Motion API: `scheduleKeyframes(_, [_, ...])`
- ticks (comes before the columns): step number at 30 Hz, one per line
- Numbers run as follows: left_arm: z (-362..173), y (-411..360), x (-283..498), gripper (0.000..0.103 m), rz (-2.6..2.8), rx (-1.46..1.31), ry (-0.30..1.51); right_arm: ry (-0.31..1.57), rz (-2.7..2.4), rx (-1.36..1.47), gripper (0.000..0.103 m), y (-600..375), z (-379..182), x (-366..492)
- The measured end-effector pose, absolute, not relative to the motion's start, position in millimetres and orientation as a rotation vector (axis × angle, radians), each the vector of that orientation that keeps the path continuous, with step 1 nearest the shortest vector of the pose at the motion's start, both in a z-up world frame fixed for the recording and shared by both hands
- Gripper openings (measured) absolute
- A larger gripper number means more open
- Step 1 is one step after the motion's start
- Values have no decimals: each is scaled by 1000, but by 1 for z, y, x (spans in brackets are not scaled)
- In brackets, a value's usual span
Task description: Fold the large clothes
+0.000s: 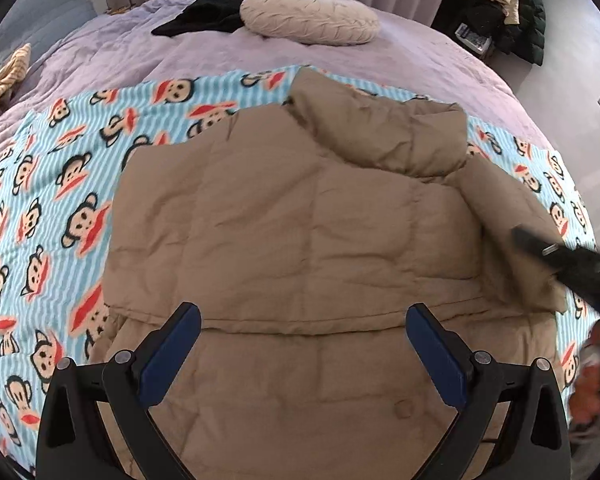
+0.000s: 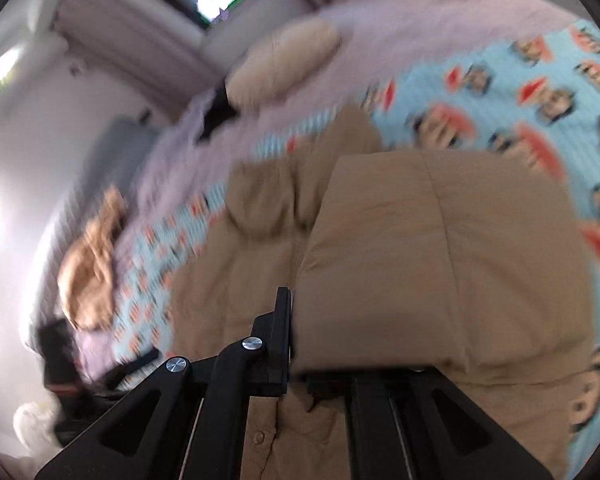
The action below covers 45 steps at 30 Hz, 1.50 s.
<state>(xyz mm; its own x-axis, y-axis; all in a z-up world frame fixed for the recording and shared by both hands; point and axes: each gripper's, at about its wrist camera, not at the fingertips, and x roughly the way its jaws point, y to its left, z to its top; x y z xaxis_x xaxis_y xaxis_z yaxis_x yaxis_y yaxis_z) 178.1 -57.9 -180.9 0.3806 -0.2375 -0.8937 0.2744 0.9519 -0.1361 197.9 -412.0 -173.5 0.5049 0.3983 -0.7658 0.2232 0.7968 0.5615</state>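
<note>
Nearest, the left gripper (image 1: 302, 344) hangs above the tan puffer jacket (image 1: 300, 220) with its blue-padded jaws spread wide, gripping nothing. The right gripper (image 2: 290, 332) is pinched tight on a fold of the jacket's fabric, lifted at its right side. The jacket lies spread on a blue striped monkey-print blanket (image 1: 60, 184). Farther off, a round cream cushion (image 1: 310, 16) and a black garment (image 1: 212, 16) rest on the lilac bedspread (image 1: 420, 60).

My left gripper (image 1: 302, 350) has black angled linkage arms with round silver pivot screws and flat dark-blue pads (image 1: 171, 356) on its fingers. My right gripper (image 2: 290, 340) shows the same black frame, triangular cut-outs and silver screws, its finger all black.
</note>
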Motion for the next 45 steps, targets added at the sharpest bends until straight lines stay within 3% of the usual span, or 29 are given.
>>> scheduleKeyframes(4, [-185,-49,186,103,-326,8,1135,1208,59,700,6,-392,-233,189])
scheduleKeyframes(7, [-188,-50,194,103,-329,-18,1127,1233,24,809,8,-399,-245,179])
scheduleKeyframes(8, [-188,-51,196,103,-329,-21,1123,1231,12,833,19,-404,-240,176])
scheduleKeyframes(9, [-188,-51,198,103,-329,-26,1120,1216,8,852,43,-408,-233,168])
scheduleKeyframes(11, [-189,-51,203,103,-339,-48,1119,1149,-16,897,73,-421,-217,154])
scheduleKeyframes(16, [-193,-48,215,103,-351,-82,1125,988,-167,1037,72,-466,-201,135])
scheduleKeyframes(17, [-193,-46,218,103,-352,-89,1125,978,-182,1071,56,-471,-204,138])
scheduleKeyframes(18, [-192,-43,220,103,-354,-98,1122,958,-193,1123,26,-480,-209,143])
scheduleKeyframes(19, [-191,-40,222,103,-358,-111,1117,952,-190,1136,14,-482,-210,147])
scheduleKeyframes(20, [-189,-34,224,103,-367,-132,1110,937,-176,1120,9,-481,-206,156])
scheduleKeyframes(25, [-185,-6,232,103,-421,-251,1105,958,37,848,9,-419,-170,201])
scheduleKeyframes(31, [-182,26,238,103,-486,-454,1112,1189,271,538,13,-307,-180,225])
scheduleKeyframes(33, [-183,27,239,103,-508,-479,1125,1294,296,504,32,-287,-196,221])
scheduleKeyframes(36, [-187,18,239,103,-550,-455,1153,1332,269,557,49,-299,-205,199])
scheduleKeyframes(43, [-230,-30,249,102,-554,-277,1278,1322,-40,866,49,-421,-217,121])
scheduleKeyframes(45, [-236,-42,252,91,-549,-246,1285,1309,-131,944,50,-453,-223,100])
